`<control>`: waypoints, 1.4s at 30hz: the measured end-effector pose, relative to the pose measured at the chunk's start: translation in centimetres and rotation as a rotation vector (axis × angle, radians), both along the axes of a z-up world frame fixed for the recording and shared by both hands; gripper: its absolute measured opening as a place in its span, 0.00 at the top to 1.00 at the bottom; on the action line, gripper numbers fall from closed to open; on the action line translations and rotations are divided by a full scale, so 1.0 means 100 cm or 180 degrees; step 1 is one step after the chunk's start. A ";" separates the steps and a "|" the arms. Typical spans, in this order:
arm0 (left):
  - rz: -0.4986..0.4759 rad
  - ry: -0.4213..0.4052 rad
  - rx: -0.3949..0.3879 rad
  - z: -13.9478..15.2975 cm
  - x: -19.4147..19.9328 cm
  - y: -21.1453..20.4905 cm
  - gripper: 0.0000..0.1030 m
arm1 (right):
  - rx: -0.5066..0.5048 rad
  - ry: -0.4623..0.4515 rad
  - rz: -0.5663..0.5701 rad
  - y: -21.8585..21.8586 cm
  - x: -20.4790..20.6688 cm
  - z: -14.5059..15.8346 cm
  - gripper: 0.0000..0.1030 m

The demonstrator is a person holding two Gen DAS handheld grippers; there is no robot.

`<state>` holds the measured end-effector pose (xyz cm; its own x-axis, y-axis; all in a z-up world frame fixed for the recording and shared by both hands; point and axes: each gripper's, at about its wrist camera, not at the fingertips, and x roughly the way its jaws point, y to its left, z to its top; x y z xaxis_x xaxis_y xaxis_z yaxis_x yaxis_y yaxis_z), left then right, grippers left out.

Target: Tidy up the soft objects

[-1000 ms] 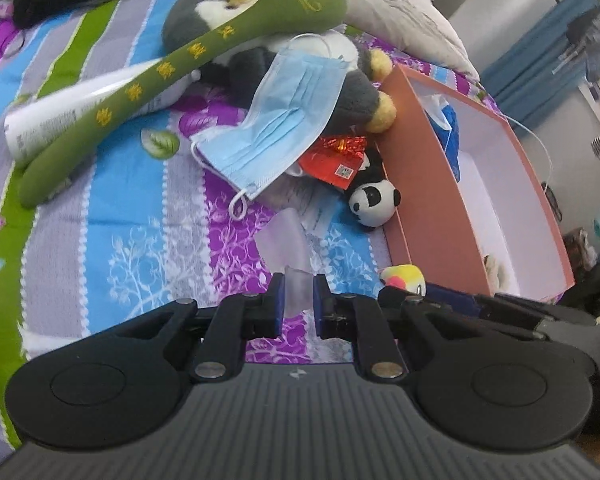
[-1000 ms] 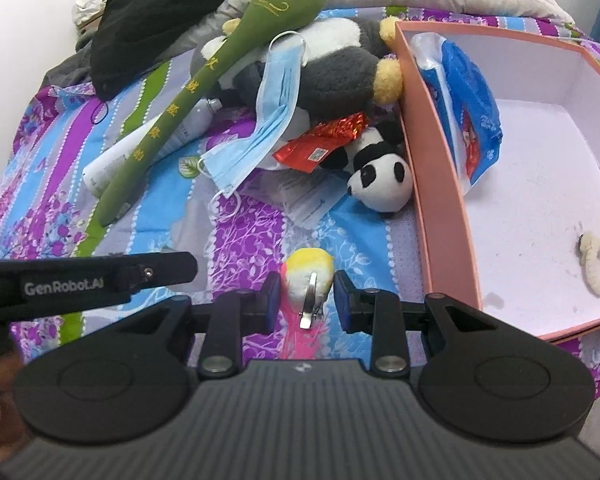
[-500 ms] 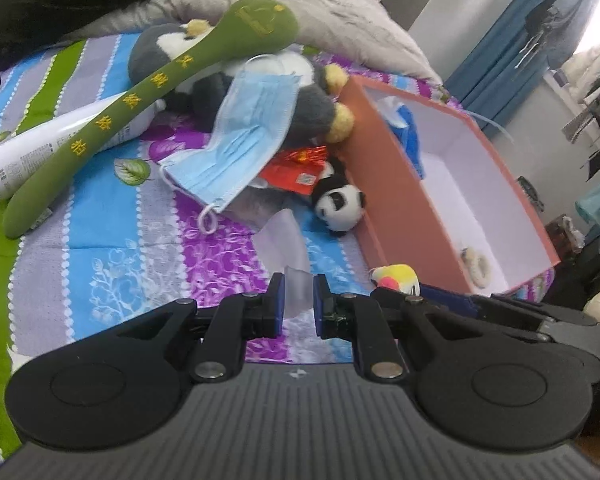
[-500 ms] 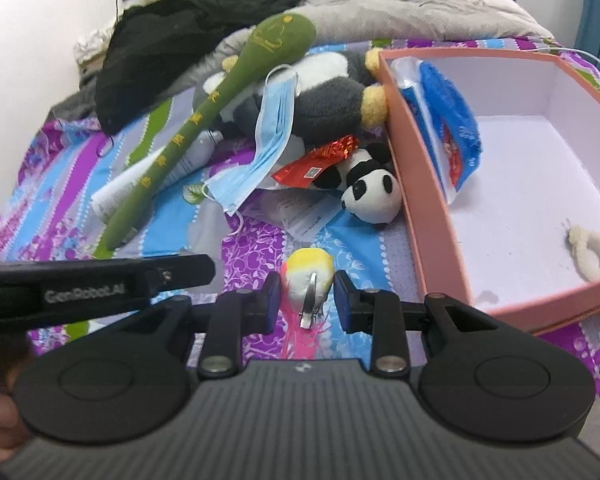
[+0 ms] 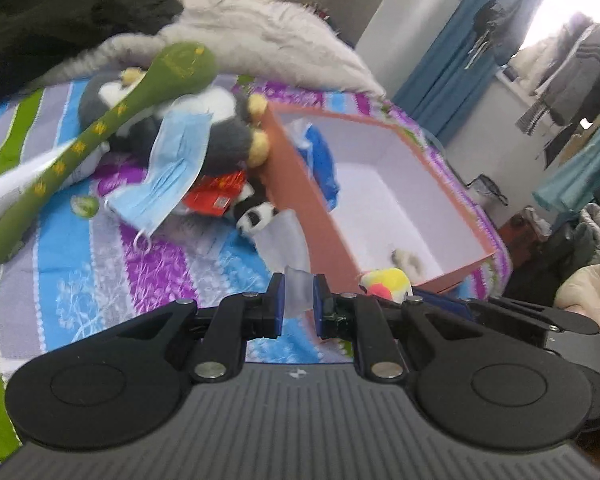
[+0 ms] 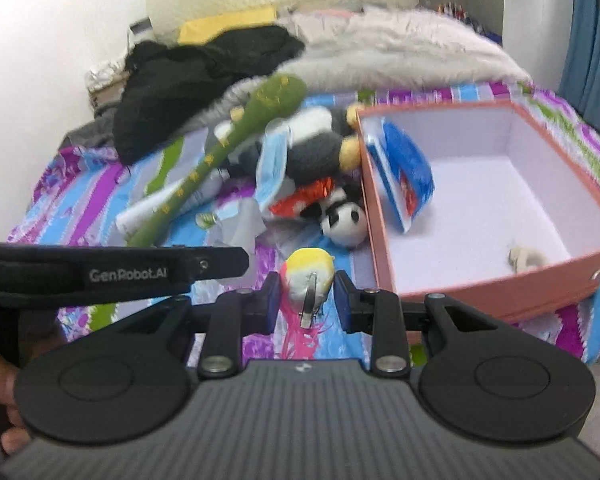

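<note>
Left gripper (image 5: 297, 306): sitting at lower centre of the left wrist view, fingers pinching a translucent plastic bag (image 5: 286, 242) that is rising up and away from the tips toward the middle of the frame.

Right gripper (image 6: 306, 300): sitting at lower centre of the right wrist view, fingers clamping a small yellow-and-pink plush toy (image 6: 309, 270) with a metal clip hanging from its front; the same toy is showing at lower right of centre in the left wrist view, just in front of the box's near corner.

Pink box (image 6: 384, 216): lying open on the bed at the right of the right wrist view, white inside. A blue packet (image 6: 406, 172) is leaning against its left wall; a small cream fuzzy item (image 6: 526, 258) is lying on its floor near the front wall.

Panda plush (image 6: 344, 224): lying just left of the box wall, centre of frame.

Red foil packet (image 6: 302, 200): lying above and left of the panda.

Blue face mask (image 5: 168, 172): draping over a large grey-and-white plush (image 5: 220, 128), left of centre.

Green plush club (image 5: 100, 128): slanting from upper centre to the left edge, crossing the grey plush.

White tube (image 6: 148, 210): lying partly under the club.

Striped bedspread (image 5: 84, 280): lying beneath all of it.

Black garment (image 6: 196, 76): heaped at upper left.
</note>
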<state>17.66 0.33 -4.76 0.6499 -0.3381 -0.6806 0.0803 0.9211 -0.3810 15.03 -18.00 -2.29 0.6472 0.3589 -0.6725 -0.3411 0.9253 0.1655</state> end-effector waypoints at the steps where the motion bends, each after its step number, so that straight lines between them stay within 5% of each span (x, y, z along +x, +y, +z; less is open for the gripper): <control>1: -0.0004 -0.0041 0.0013 0.007 -0.001 -0.001 0.84 | 0.0013 -0.0061 -0.0025 -0.003 -0.001 0.005 0.69; 10: -0.0103 -0.0452 0.0182 0.068 0.006 -0.026 0.84 | 0.0196 -0.0403 -0.0285 -0.049 0.007 0.043 0.69; 19: -0.0232 -0.0515 0.0128 0.087 0.043 -0.067 0.83 | 0.0205 -0.0633 -0.0478 -0.095 0.036 0.060 0.69; 42: -0.0746 0.0277 0.0367 -0.020 0.172 -0.162 0.79 | 0.0059 0.0274 -0.0952 -0.164 0.130 -0.051 0.68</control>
<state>34.82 -15.83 -6.74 0.5005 -0.3894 -0.7732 0.2680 0.9189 -0.2893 28.03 -34.42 -7.39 0.6670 0.1739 -0.7245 -0.0382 0.9791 0.1998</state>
